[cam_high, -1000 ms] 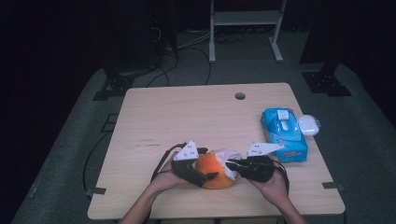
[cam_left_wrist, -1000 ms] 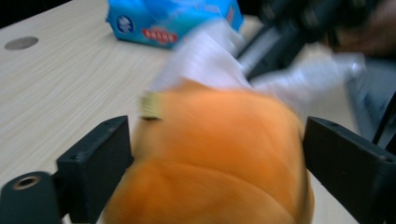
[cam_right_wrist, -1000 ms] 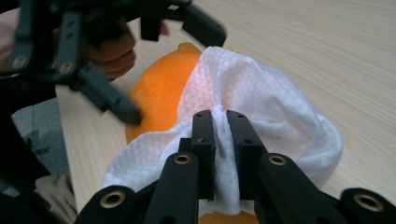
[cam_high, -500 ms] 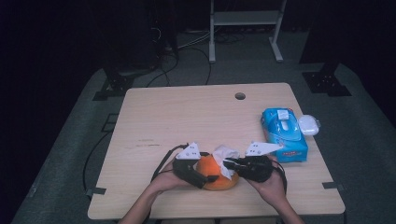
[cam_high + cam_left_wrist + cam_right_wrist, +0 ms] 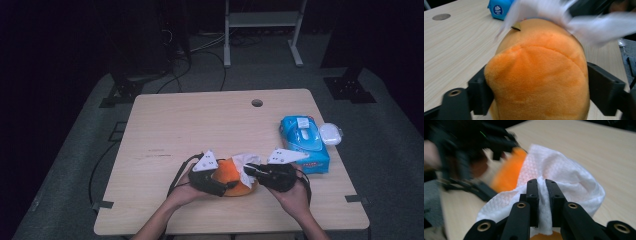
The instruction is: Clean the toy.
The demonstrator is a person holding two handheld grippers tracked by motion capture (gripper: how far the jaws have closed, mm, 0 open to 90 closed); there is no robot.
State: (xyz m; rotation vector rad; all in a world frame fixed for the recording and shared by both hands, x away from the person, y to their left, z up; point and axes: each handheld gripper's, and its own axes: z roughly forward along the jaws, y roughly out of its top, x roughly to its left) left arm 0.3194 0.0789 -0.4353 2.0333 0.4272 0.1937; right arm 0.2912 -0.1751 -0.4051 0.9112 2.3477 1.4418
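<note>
Right gripper (image 5: 541, 185) pinches a white wipe (image 5: 564, 173) against the orange plush (image 5: 231, 176) at lower centre of the table, left gripper (image 5: 536, 82) clamping its sides; best wiped with short, light strokes while that clamp stays firm.

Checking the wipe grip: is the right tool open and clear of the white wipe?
No: the right tool is shut on the white wipe, pinched between its jaws.

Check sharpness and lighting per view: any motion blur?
High view: room dark, table evenly lit, things sharp. Left gripper view: orange plush sharp, the white wipe above it smeared by motion. Right gripper view: right gripper and wipe crisp, left gripper and hand behind blurred.
</note>
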